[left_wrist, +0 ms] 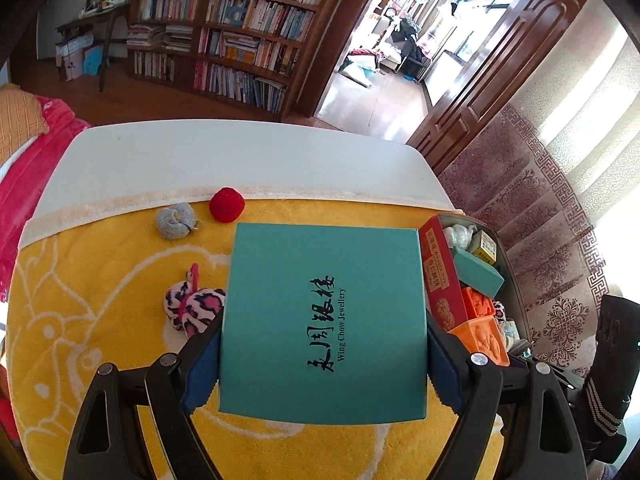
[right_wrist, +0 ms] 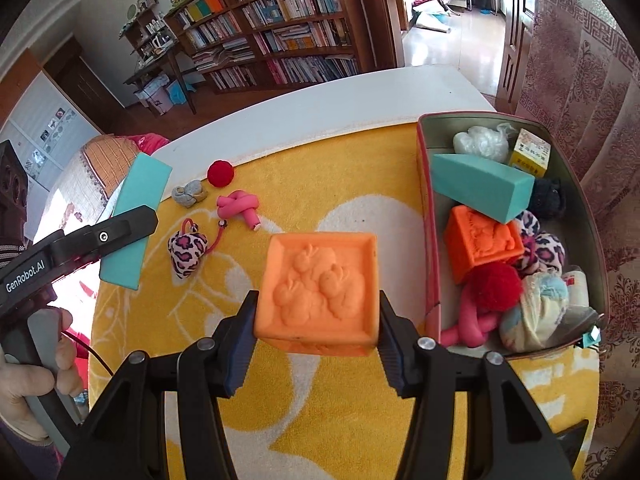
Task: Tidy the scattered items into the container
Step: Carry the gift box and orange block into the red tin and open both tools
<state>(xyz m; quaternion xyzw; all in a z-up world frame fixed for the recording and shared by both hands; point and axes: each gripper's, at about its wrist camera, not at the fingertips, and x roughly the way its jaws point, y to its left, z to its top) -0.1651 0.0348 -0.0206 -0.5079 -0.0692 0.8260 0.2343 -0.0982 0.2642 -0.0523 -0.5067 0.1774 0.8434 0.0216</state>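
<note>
Left gripper [left_wrist: 324, 364] fingers clamp the teal box [left_wrist: 324, 320] by its sides, lifted over the yellow towel [left_wrist: 100, 280]. Right gripper [right_wrist: 318, 336] fingers squeeze the orange block [right_wrist: 320, 292], just left of the container [right_wrist: 426, 200], already crowded. Desk [left_wrist: 240, 156] far edge bare.

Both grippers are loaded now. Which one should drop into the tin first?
Right, probably. The right gripper holds the orange block just beside the tin; the left gripper's teal box is farther off.
</note>
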